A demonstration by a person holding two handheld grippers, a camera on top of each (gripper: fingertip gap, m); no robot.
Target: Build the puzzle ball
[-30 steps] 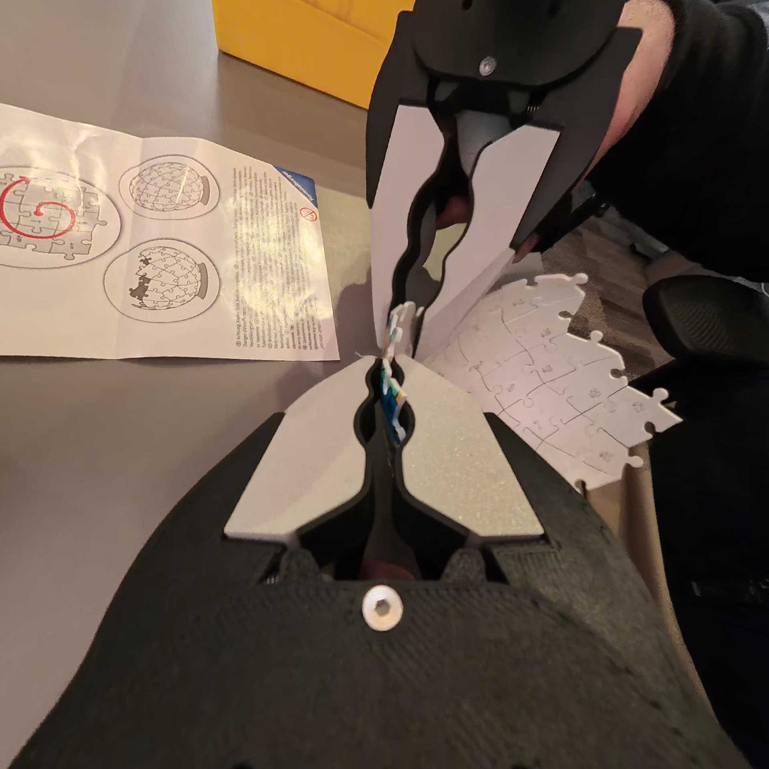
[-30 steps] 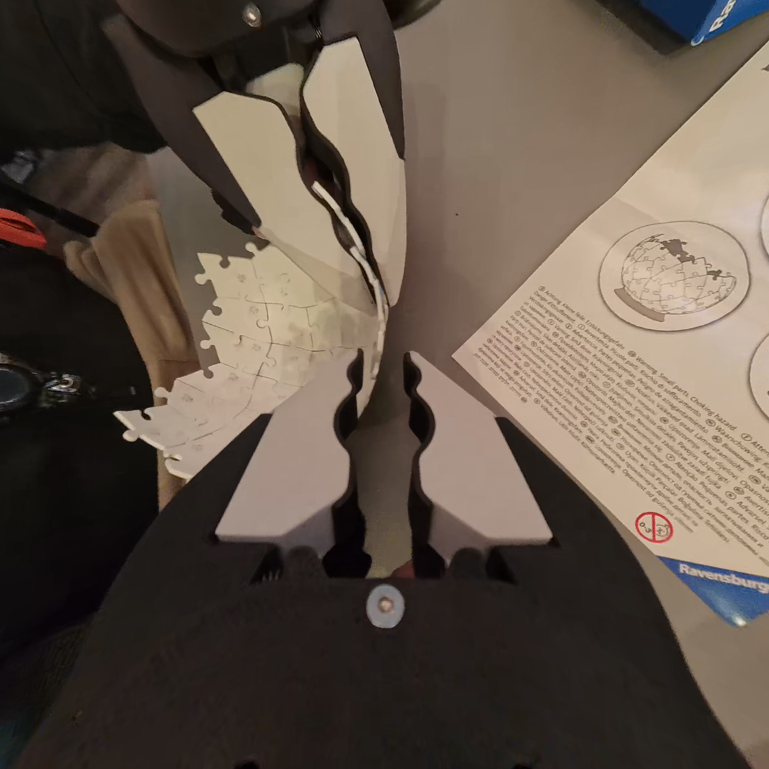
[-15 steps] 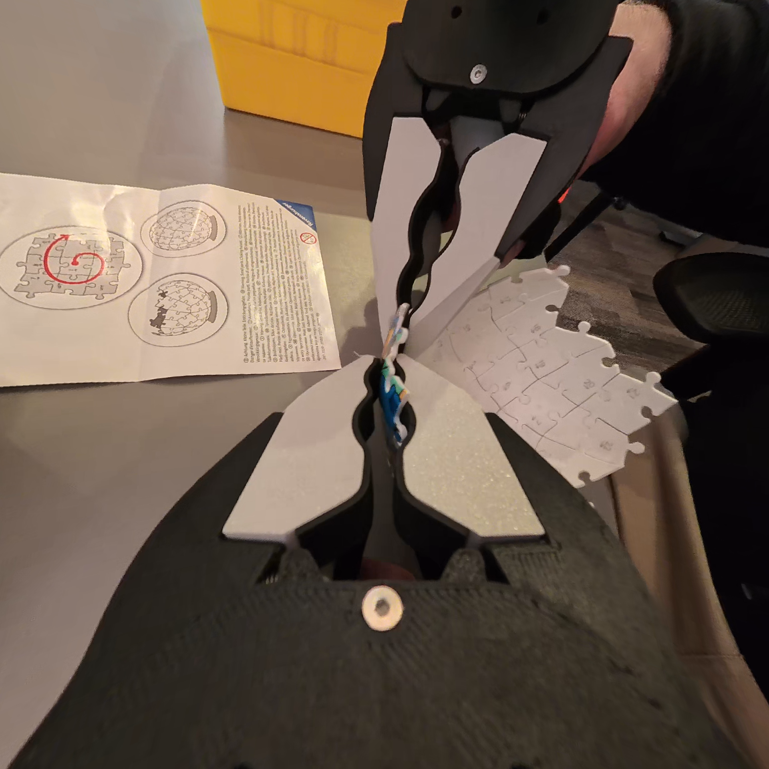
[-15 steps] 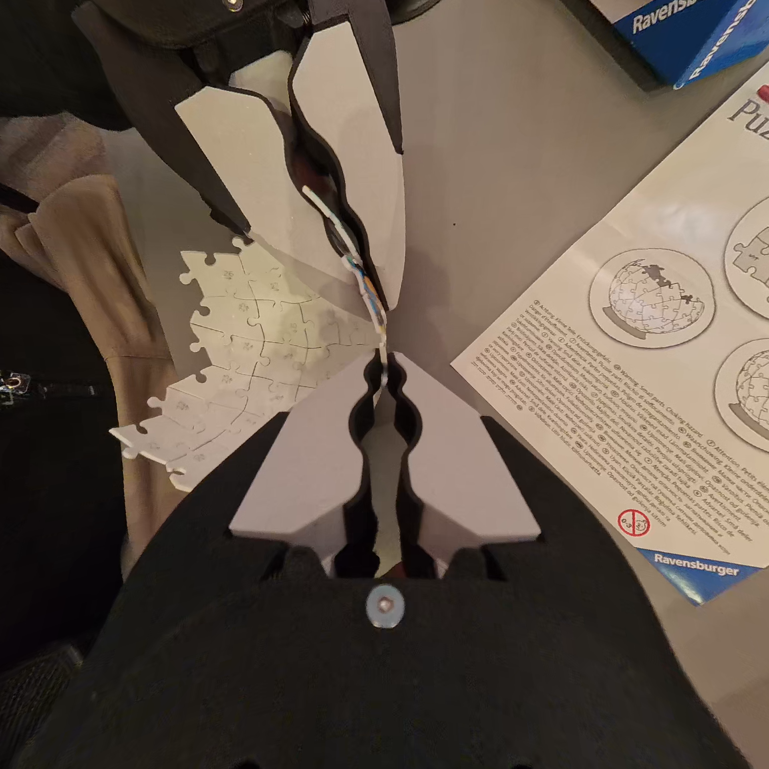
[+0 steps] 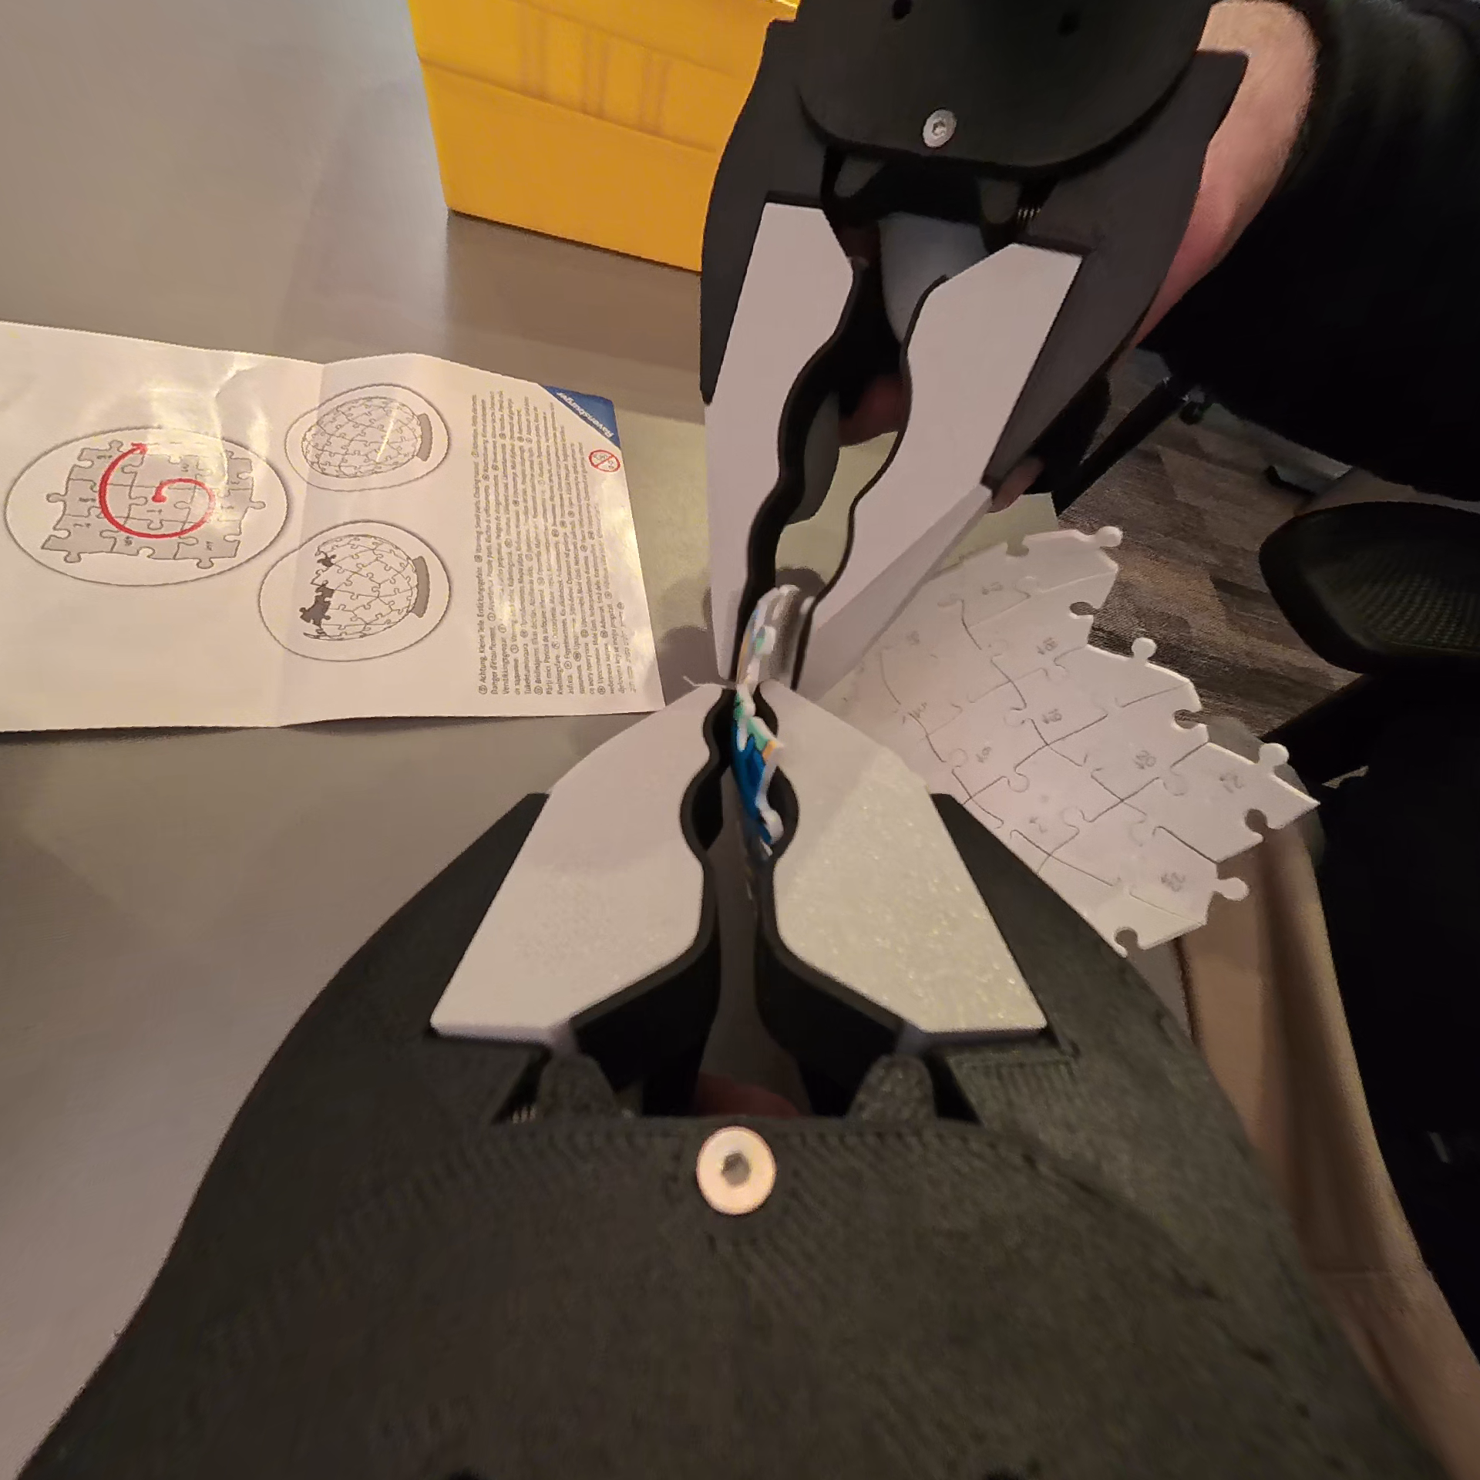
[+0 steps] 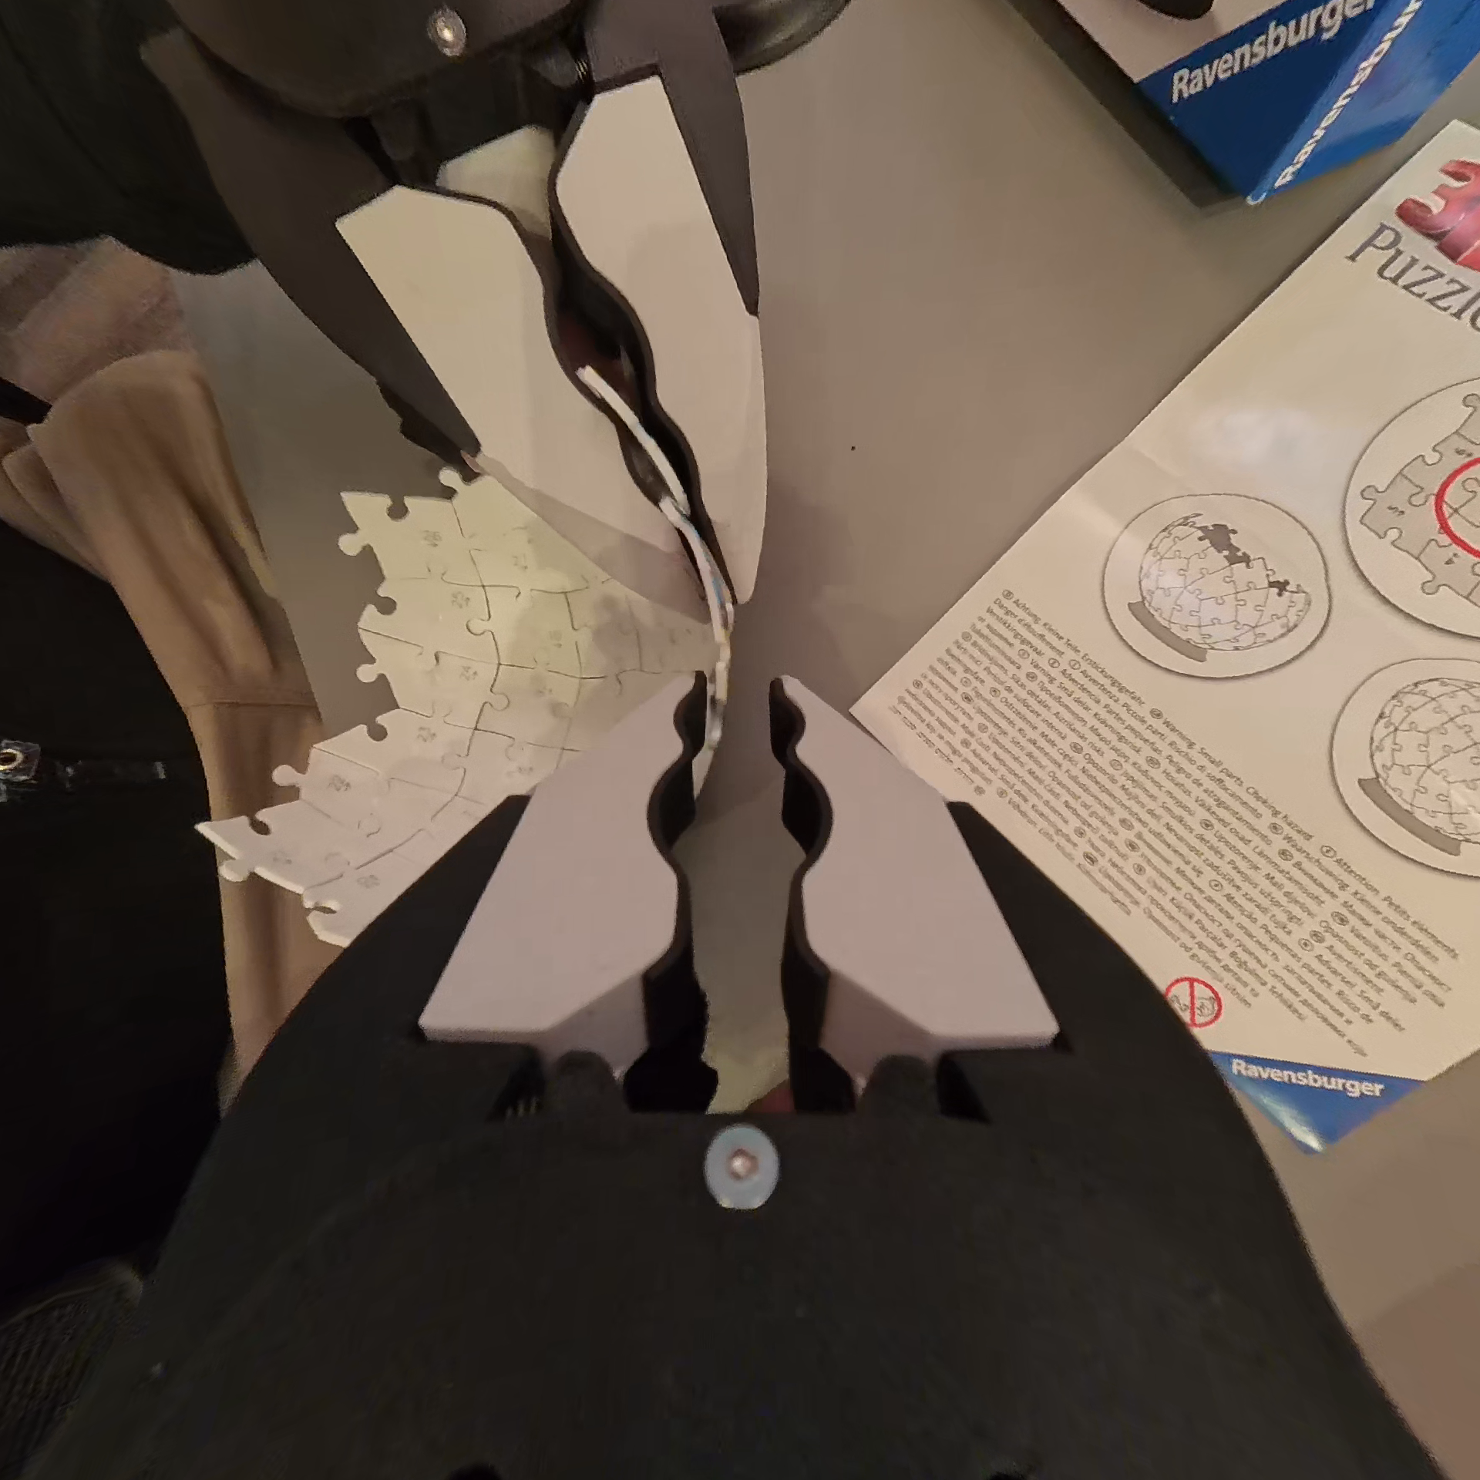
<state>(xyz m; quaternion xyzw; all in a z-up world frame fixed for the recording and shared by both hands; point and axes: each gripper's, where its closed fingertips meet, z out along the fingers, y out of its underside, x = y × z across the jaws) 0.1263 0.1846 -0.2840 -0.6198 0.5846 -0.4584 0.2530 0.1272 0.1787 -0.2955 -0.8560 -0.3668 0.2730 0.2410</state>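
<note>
White plastic shell (image 5: 1065,745) of joined pieces, held edge-on above the bench (image 5: 240,881). Left fingers (image 5: 641,841) clamped on its rim. Rim's long axis runs straight from left fingers toward right fingers (image 6: 881,841). Those stand narrowly parted, rim end just inside the gap, against one finger, not gripped. Half a second earlier, right fingers nearly pinched that rim; since reopened. Re-grip likely next.

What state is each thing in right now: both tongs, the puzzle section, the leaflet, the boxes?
Left tongs: shut on puzzle section.
Right tongs: open, straddling the section's edge.
Puzzle section: partly assembled, curved, held off the table.
Instruction leaflet: unfolded, flat.
Yellow box: standing; open or closed unclear.
Blue box: mostly out of frame.
</note>
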